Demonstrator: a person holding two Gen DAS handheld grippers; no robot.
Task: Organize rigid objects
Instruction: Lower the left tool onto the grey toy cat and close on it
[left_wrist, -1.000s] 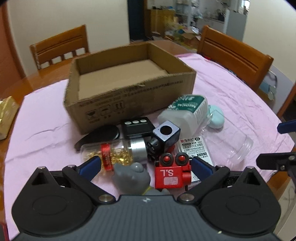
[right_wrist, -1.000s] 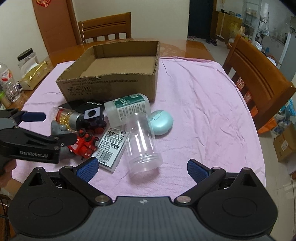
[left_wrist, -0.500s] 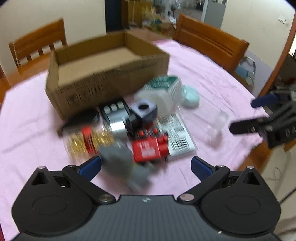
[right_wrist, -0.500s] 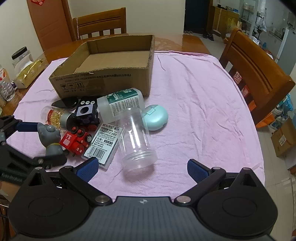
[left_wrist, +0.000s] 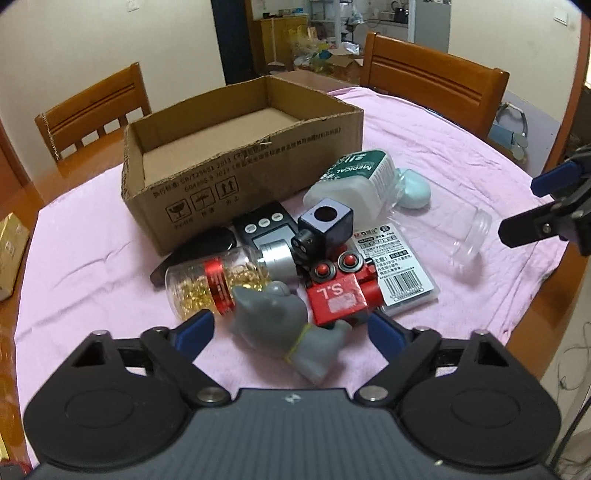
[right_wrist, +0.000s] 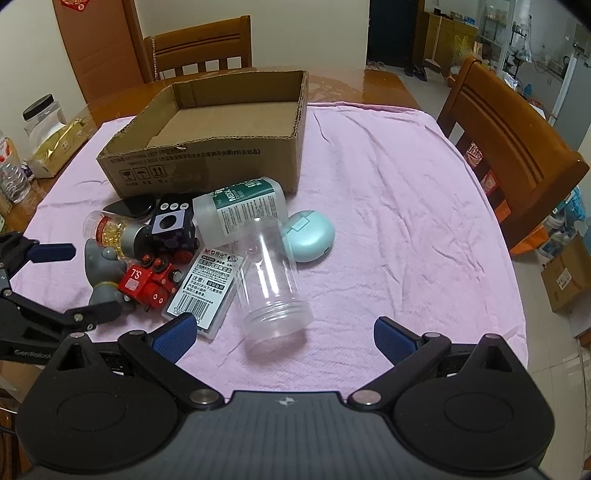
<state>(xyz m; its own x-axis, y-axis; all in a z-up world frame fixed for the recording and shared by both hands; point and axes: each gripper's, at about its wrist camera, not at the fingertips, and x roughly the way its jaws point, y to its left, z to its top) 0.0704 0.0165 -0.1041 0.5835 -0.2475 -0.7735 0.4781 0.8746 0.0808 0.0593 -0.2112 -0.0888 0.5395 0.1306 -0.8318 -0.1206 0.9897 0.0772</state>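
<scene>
Right wrist: clear jar lies mouth toward camera, seemingly lidless.

A pink cloth covers the wooden table in front of both grippers. Wooden chairs stand at the far side and at the right. Far to the left of the right gripper are a gold packet and a black-lidded jar. A cardboard carton is on the floor at the right.

Black oval item — half hidden behind capsule bottle.
</scene>
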